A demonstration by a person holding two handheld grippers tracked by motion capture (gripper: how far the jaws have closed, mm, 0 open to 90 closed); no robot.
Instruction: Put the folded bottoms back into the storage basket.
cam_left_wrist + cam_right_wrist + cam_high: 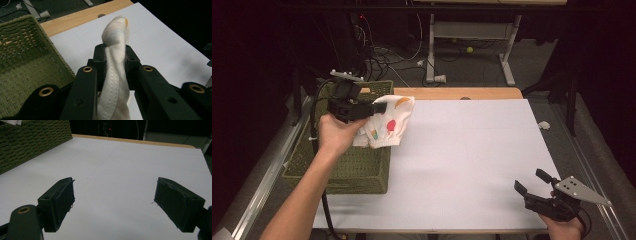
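**Over the basket's edge, a cloth held in the left gripper**

Over the near right rim of the basket [357, 170] a white cloth [387, 125] hung in the air, printed with red, orange and teal spots. Its bulk drooped past the rim toward the table [472, 150]; whether its lowest fold touched the sheet or the basket could not be told. In the left gripper view the cloth [115, 65] ran as a stitched white band straight up between the two black jaws, which pressed on it from both sides, and its rounded end stood beyond their tips.

The left gripper [379, 107] pointed right, held by the left hand [334, 134] above the basket. That basket, green and woven, sat at the table's left edge, and its weave showed beside the jaws in the left gripper view [27, 60].

At the near right corner of the table the right hand [564, 227] held the right gripper [532, 181], well apart from the cloth. Its jaws stood wide, nothing between them but white tabletop [117, 170], and the basket's wall [32, 140] lay far off to their left.
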